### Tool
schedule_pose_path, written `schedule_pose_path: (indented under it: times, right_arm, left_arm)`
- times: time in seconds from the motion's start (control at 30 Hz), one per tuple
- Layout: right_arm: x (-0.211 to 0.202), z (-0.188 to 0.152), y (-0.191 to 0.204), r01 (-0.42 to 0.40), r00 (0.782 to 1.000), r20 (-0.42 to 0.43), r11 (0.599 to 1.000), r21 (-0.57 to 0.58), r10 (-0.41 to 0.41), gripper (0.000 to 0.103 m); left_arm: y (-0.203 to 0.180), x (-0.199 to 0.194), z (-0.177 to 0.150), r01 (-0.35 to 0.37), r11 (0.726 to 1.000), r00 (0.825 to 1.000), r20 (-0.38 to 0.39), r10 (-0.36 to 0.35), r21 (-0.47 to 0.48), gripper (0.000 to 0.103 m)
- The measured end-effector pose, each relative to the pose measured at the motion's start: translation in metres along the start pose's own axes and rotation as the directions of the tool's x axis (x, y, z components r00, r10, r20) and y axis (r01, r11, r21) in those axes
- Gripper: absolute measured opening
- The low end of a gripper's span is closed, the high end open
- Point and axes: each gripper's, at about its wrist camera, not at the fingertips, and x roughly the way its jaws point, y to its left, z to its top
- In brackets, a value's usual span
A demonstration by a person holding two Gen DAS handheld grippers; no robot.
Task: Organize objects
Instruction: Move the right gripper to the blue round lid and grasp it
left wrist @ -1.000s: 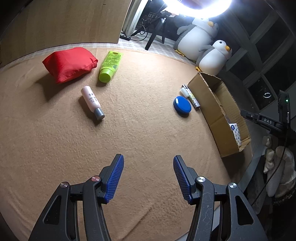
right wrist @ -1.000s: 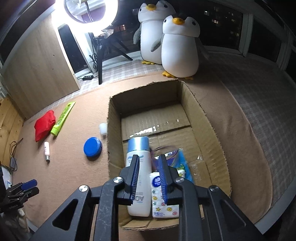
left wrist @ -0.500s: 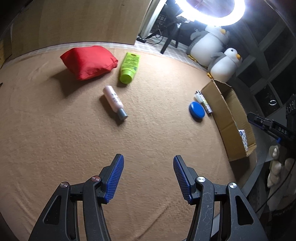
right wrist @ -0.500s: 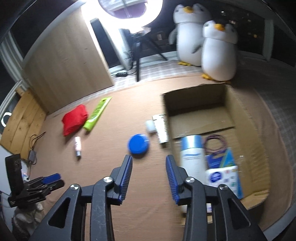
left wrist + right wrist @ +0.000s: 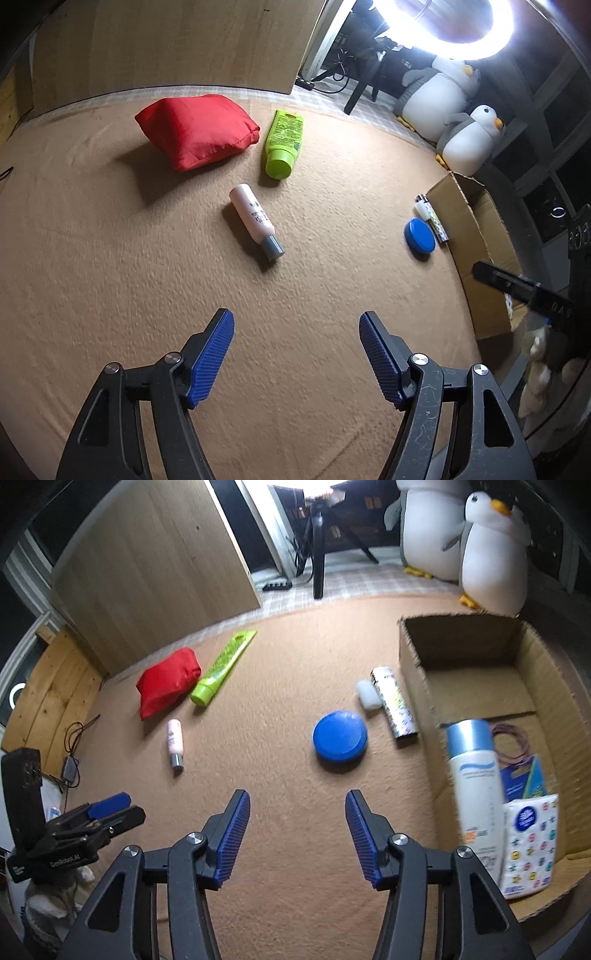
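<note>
My left gripper [image 5: 296,325] is open above bare tan carpet, with a pink bottle [image 5: 255,220] lying just ahead of it. Beyond the bottle rest a green tube [image 5: 282,144] and a red pouch [image 5: 197,130]. My right gripper [image 5: 297,805] is open and empty, hovering short of a blue round lid [image 5: 340,736]. A patterned tube with a white cap [image 5: 393,702] lies beside the cardboard box [image 5: 413,653]. Inside the box are a white bottle [image 5: 476,779], a tissue pack [image 5: 529,849], a blue packet and rubber bands.
Two plush penguins [image 5: 487,550] stand behind the box. A wooden panel [image 5: 155,565] and a tripod with a ring light [image 5: 443,33] line the far side. The left gripper [image 5: 107,812] shows at the right wrist view's left edge.
My right gripper opened, left the white bottle in the box and swung left over the carpet toward the blue lid. My left gripper moved closer to the pink bottle.
</note>
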Motion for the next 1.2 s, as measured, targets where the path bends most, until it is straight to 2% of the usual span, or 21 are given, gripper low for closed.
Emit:
schedule_pose_path:
  times: [0.3, 0.93, 1.2]
  right_arm:
    - [0.029, 0.005, -0.003, 0.018, 0.999, -0.033, 0.999, 0.047, -0.017, 0.051]
    - [0.069, 0.031, -0.018, 0.135, 0.990, -0.044, 0.986, 0.102, -0.131, 0.051]
    - [0.081, 0.041, -0.017, 0.175, 0.984, -0.052, 0.981, 0.079, -0.171, 0.051]
  left_arm:
    - [0.007, 0.014, 0.014, -0.023, 1.000, 1.000, -0.003, 0.023, -0.008, 0.074]
    - [0.023, 0.024, 0.018, 0.004, 1.000, 1.000, -0.024, -0.005, -0.029, 0.074]
    - [0.030, 0.030, 0.023, 0.009, 0.999, 0.999, -0.034, -0.010, -0.038, 0.074]
